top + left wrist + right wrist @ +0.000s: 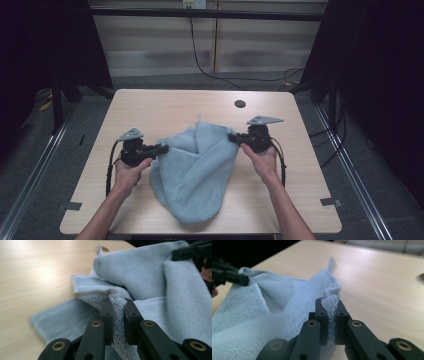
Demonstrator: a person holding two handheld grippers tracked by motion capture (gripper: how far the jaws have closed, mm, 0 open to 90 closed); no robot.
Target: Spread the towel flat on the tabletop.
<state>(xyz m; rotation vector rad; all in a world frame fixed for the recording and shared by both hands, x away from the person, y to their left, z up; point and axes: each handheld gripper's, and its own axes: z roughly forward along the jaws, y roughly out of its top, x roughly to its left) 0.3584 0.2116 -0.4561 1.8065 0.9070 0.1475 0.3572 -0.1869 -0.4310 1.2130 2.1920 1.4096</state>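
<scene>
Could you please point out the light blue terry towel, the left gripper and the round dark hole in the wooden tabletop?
light blue terry towel (197, 175): high view, middle of the draped cloth.
left gripper (117, 307): left gripper view, between its fingertips, clamped on the towel's hem.
round dark hole (240, 104): high view, its centre.

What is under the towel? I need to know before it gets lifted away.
Around the towel bare wooden table shows, and nothing pokes out from its edges. Its bunched folds cover the tabletop below, so a small flat thing there would be hidden.
</scene>
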